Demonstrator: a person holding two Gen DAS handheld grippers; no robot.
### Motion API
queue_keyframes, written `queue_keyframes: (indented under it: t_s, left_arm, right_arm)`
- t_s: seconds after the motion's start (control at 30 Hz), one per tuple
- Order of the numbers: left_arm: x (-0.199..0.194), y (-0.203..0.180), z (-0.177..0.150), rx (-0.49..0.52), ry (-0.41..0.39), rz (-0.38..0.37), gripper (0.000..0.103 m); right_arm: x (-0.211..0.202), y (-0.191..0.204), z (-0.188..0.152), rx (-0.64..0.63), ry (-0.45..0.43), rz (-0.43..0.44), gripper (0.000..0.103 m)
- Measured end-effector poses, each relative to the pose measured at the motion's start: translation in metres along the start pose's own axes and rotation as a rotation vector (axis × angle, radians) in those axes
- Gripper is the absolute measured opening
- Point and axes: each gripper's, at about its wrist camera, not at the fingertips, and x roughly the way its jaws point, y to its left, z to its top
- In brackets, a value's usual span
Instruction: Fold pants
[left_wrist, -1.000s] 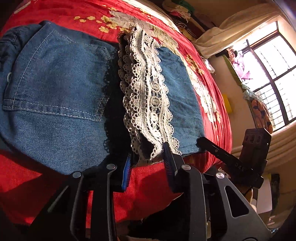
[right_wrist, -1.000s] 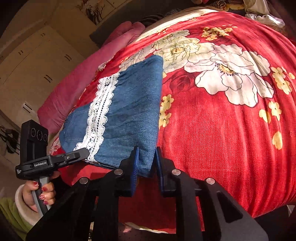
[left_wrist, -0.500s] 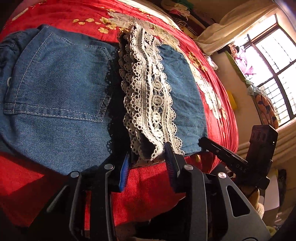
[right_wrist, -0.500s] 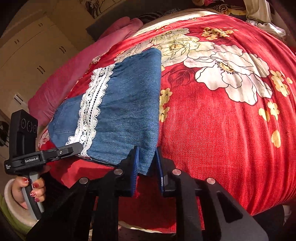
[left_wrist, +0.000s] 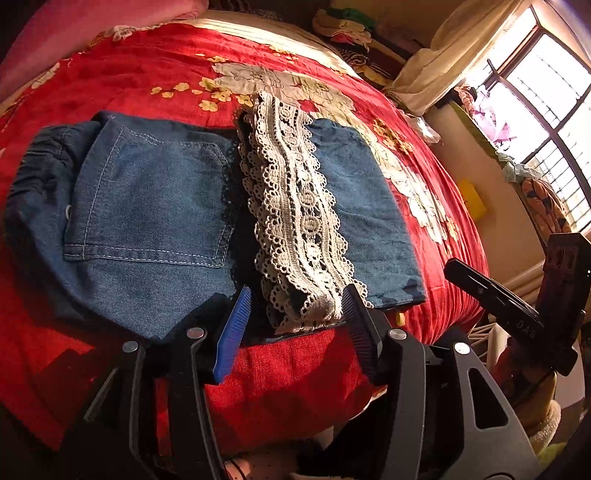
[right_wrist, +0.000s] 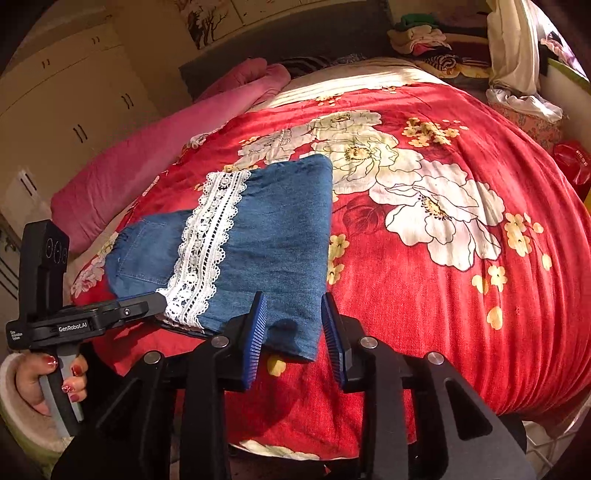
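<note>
- Left wrist view: pants (left_wrist: 155, 206) lie folded on the bed (left_wrist: 295, 373), near its front edge, back pocket facing up.
- Lace trim (left_wrist: 295, 229) runs across the pants' middle, its front end at the pants' near edge.
- Left gripper (left_wrist: 295, 325) sits at that near edge; fingers (left_wrist: 232, 332) have just been opening and now stand apart on either side of the lace end, pads not pressing – released.
- Right wrist view: right gripper (right_wrist: 293, 332) at the pants' (right_wrist: 273, 236) other front corner, w/ plain denim fold between the fingers (right_wrist: 255, 336). They have just been opening too; gaps show on both sides of the cloth – released.
- Pants lie flat on the red floral cover (right_wrist: 443, 280), nothing lifted.
- Hand (right_wrist: 44, 376) w/ red nails grips the left gripper's handle, left of the pants.
- Pink pillow (right_wrist: 177, 147) lies beyond the pants, at the bed's far side.
</note>
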Motion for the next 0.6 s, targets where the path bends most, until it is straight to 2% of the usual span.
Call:
queue_keyframes:
  t_s: [0.3, 0.6]
  left_arm:
    - [-0.029, 0.005, 0.003, 0.027, -0.091, 0.082, 0.057]
    - [-0.043, 0.033, -0.003, -0.03, -0.115, 0.132, 0.069]
  right_arm:
    - [0.006, 0.032, 0.003, -0.081, -0.001, -0.01, 0.053]
    - [0.031, 0.06, 0.002, -0.148, 0.041, -0.013, 0.06]
